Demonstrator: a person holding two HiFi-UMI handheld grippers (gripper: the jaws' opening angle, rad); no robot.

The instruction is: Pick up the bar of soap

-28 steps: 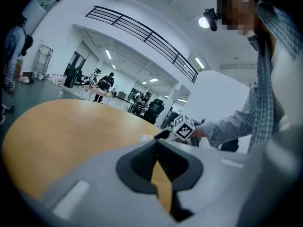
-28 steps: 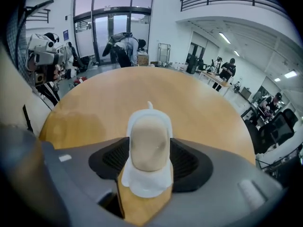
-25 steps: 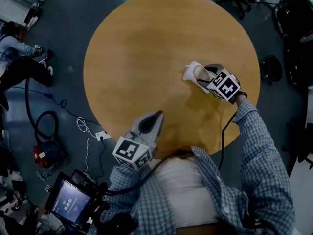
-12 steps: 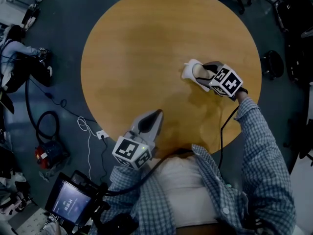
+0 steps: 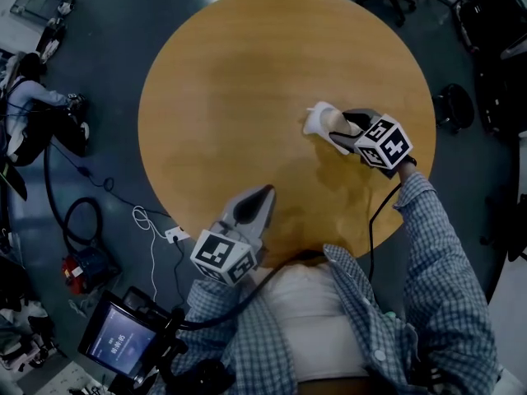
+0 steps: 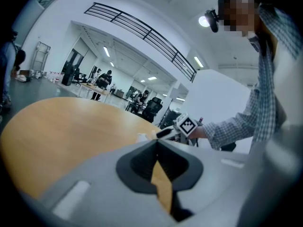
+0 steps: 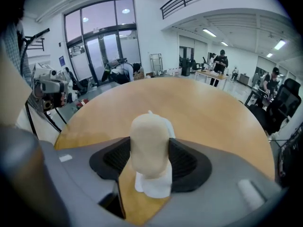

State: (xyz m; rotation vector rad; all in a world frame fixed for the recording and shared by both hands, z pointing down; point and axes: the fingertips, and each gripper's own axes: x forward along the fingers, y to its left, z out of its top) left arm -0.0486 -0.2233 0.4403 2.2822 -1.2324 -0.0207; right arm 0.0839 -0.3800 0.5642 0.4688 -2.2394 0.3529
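The bar of soap (image 7: 149,143) is a pale cream block standing upright on the round wooden table (image 5: 230,81), with a white piece (image 7: 154,183) under it. My right gripper (image 7: 150,156) has a jaw on each side of the soap, and both dark pads touch its flanks. In the head view the soap (image 5: 336,120) and right gripper (image 5: 333,127) are at the table's right side. My left gripper (image 5: 262,194) hovers at the near table edge, shut with nothing in it; in its own view the left gripper (image 6: 157,148) points across the table (image 6: 57,126) at the right gripper (image 6: 170,132).
The table edge runs close behind the right gripper. On the dark floor lie cables (image 5: 82,212), a red device (image 5: 82,266) and a lit screen (image 5: 123,340) at the lower left. A person (image 5: 33,97) sits at the far left. Dark chairs (image 5: 457,113) stand to the right.
The right gripper's jaws have drawn in slightly round the soap, and it has stayed at the same spot. The left gripper has not moved.
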